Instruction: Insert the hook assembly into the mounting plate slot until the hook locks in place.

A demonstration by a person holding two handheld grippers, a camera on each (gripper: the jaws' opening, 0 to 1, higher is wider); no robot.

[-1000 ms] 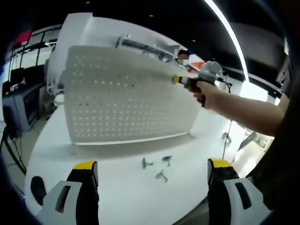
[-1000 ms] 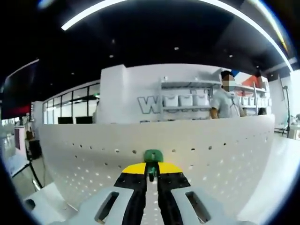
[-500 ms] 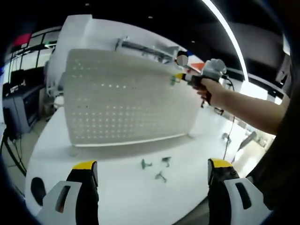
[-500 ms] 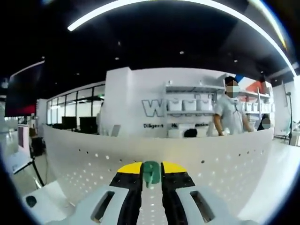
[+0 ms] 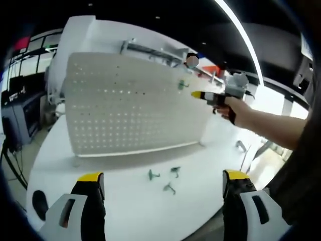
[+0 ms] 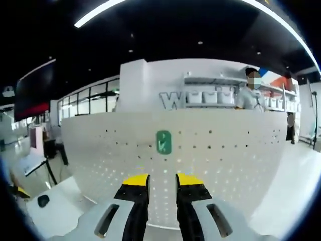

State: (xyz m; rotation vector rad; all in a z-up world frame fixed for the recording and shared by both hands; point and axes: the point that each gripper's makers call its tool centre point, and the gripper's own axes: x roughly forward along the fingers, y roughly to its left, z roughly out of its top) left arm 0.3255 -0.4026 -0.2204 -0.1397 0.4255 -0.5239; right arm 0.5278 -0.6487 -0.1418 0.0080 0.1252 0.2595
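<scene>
An upright white perforated mounting plate (image 5: 135, 110) stands on the white table (image 5: 125, 211). A green hook (image 5: 182, 85) sits on the plate near its upper right, seen head-on as a green hook (image 6: 163, 141) on the mounting plate (image 6: 225, 150) in the right gripper view. My right gripper (image 6: 162, 179) is open a short way in front of the hook, with nothing between its fingers. In the left gripper view a hand holds that right gripper (image 5: 198, 95) just right of the hook. My left gripper (image 5: 163, 175) is wide open low over the table. Three loose green hooks (image 5: 168, 188) lie there.
A small black object (image 5: 40, 201) lies near the table's left edge. Behind the plate are white shelves (image 6: 210, 95) and a standing person (image 6: 249, 95). The table's front edge runs close under my left gripper.
My right gripper has let go of the green hook, which now stays on the plate, and has drawn back from the plate. The left gripper has stayed put.
</scene>
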